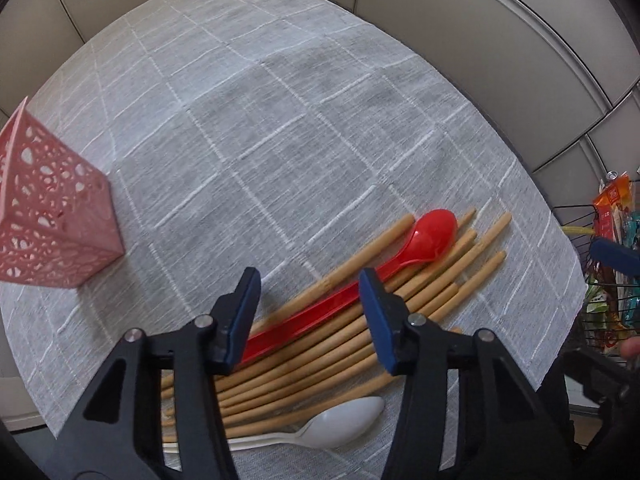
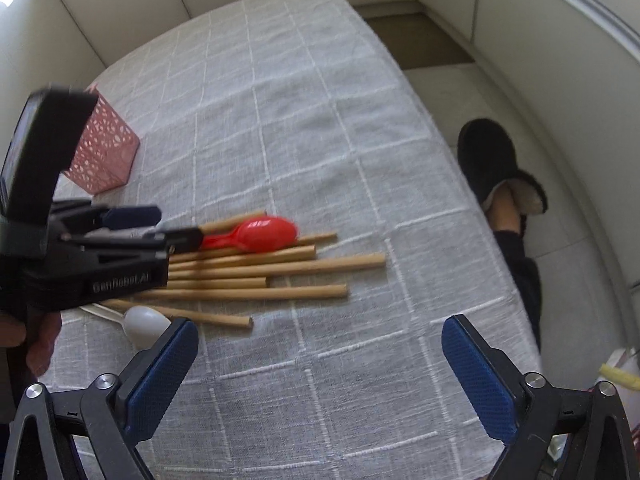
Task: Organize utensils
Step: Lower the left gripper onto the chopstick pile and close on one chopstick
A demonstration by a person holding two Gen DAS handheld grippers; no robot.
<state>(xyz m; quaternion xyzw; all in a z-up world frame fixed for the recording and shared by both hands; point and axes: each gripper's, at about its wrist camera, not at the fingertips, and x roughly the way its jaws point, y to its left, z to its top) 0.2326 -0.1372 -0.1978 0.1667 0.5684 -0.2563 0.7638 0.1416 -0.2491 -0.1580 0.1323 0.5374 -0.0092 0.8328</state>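
Handle ends of the chopsticks and the white spoon are hidden behind the left gripper. Its jaws are half spread, straddling the red spoon handle, pads not touching it. Right gripper gapes wide over bare tablecloth, empty, the pile just to its left. Pink holder stands well left, partly cropped. Far cloth is open; right table edge near.

Red spoon, white spoon, tan wooden sticks, pink holder with pierced lace pattern, grey desk cloth with white grid lines, black slipper, cream lining
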